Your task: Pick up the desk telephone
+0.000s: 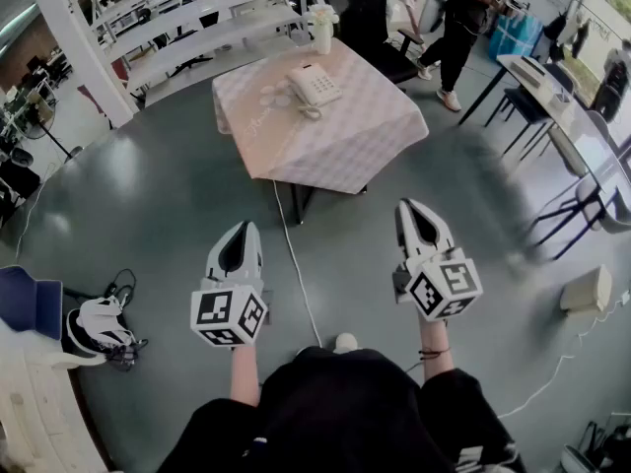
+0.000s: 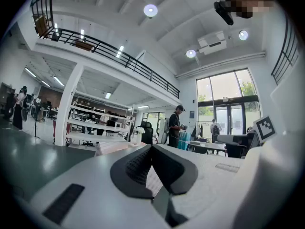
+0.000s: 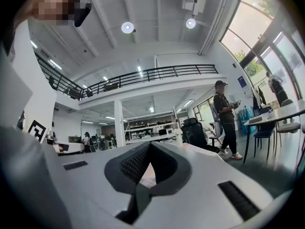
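Observation:
The white desk telephone (image 1: 314,85) lies on a square table with a pale checked cloth (image 1: 345,136), far ahead of both grippers. A white vase of flowers (image 1: 322,30) stands at the table's far edge. My left gripper (image 1: 240,233) and right gripper (image 1: 415,211) are held level over the grey floor, well short of the table, side by side. Both are shut with nothing between the jaws. In the left gripper view the shut jaws (image 2: 151,148) point toward the table (image 2: 110,147). In the right gripper view the shut jaws (image 3: 149,145) hide most of the table.
A person (image 1: 461,23) stands beyond the table at the back right, by a black office chair (image 1: 360,8). A white cable (image 1: 294,259) runs over the floor from the table toward me. Desks and chairs (image 1: 567,116) line the right, shelving (image 1: 187,28) the back left.

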A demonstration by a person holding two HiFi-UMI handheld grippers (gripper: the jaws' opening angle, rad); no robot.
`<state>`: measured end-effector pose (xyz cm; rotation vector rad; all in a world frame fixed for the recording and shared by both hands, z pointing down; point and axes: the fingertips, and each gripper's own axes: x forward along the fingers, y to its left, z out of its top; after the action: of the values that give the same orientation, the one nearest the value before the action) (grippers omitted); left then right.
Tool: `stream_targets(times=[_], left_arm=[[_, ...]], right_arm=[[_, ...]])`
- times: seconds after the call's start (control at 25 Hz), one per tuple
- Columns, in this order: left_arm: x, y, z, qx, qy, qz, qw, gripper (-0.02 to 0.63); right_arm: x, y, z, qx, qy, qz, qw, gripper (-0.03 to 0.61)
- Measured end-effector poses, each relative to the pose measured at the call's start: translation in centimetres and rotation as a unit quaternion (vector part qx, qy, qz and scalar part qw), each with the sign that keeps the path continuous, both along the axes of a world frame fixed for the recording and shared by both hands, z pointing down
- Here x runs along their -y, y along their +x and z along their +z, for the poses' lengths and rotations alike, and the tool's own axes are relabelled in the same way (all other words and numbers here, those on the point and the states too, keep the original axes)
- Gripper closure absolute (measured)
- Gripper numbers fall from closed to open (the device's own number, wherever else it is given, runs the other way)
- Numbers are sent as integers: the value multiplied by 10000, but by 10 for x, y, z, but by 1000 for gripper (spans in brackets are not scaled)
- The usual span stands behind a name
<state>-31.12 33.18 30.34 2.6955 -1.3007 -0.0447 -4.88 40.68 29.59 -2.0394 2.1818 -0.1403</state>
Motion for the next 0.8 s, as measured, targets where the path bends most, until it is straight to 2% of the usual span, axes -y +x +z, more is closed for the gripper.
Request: stream_targets(times=[0.8], left_arm=[[15,51,20,75,-229,-304,9992,615]], right_arm=[[44,41,24,186,-159,-492,9985,586]])
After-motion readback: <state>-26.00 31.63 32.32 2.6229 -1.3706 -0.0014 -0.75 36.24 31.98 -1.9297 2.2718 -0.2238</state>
